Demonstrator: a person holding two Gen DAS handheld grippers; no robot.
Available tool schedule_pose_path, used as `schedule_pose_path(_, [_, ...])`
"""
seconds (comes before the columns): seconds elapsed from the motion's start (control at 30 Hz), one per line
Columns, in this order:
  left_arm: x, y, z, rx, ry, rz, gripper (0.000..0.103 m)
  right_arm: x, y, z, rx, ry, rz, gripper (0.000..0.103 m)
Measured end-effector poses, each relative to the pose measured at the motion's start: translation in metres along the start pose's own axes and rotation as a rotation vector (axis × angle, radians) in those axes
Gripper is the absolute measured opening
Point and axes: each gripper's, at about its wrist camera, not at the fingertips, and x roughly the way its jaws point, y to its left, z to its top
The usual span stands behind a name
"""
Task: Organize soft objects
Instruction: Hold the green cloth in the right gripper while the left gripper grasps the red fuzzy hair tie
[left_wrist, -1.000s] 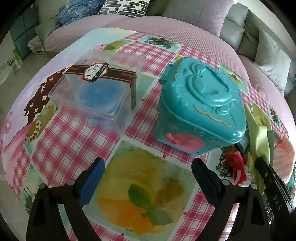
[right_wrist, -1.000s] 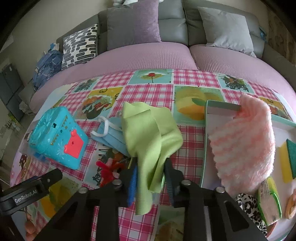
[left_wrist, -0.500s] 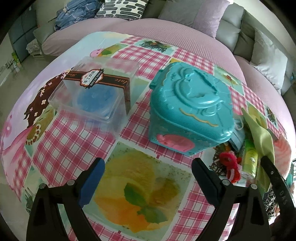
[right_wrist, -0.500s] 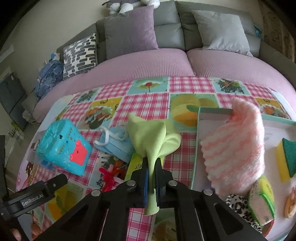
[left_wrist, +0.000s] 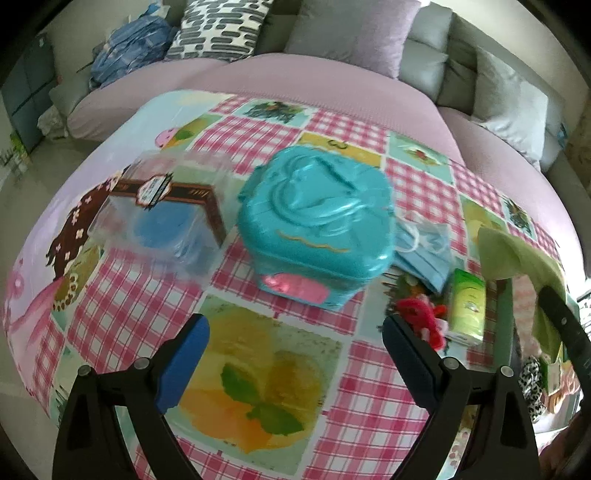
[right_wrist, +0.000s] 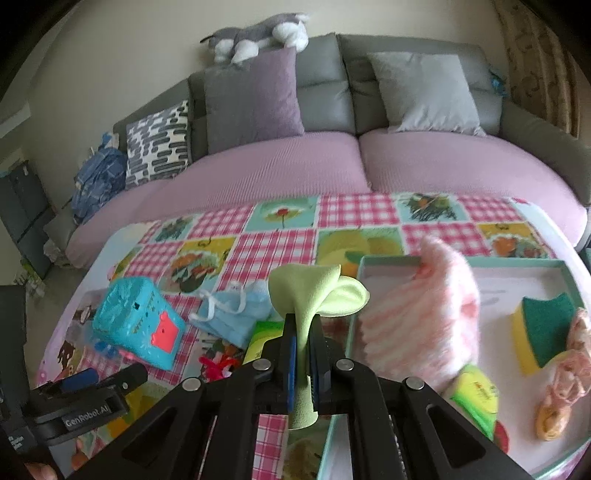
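My right gripper (right_wrist: 303, 354) is shut on a light green cloth (right_wrist: 310, 291) and holds it lifted above the table, just left of the teal tray (right_wrist: 384, 260). The cloth also shows at the right edge of the left wrist view (left_wrist: 517, 251). A pink fluffy cloth (right_wrist: 421, 314) drapes over the tray's left side. A blue face mask (right_wrist: 236, 310) lies on the tablecloth; in the left wrist view it (left_wrist: 424, 247) is beside the teal toy box (left_wrist: 314, 221). My left gripper (left_wrist: 295, 343) is open and empty above the tablecloth, in front of the box.
A clear plastic container (left_wrist: 162, 218) stands left of the toy box. A green packet (left_wrist: 467, 306) and a red fuzzy item (left_wrist: 417, 314) lie by the mask. The tray holds a yellow-green sponge (right_wrist: 543, 332) and a pink scrunchie (right_wrist: 565, 384). A sofa (right_wrist: 369, 166) lies behind.
My right gripper closed on the green cloth and lifted it, bunching it up. The left gripper drew back and turned right, still open.
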Motion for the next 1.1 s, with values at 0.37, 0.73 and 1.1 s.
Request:
schedule_pose_path(0.37, [-0.007, -0.047, -0.008, 0.145, -0.035, -0.026, 0.095, -0.028, -0.026, 0.005, 0.053, -0.079, -0.012, 0.006])
schedule_pose_path(0.73, [0.022, -0.086, -0.021, 0.251, 0.011, -0.032, 0.074, -0.028, -0.044, 0.002, 0.081, -0.057, -0.006, 0.006])
schedule_pose_path(1.1, [0.04, -0.092, -0.022, 0.238, 0.036, -0.052, 0.045, -0.027, -0.05, 0.001, 0.101, -0.043, -0.003, 0.006])
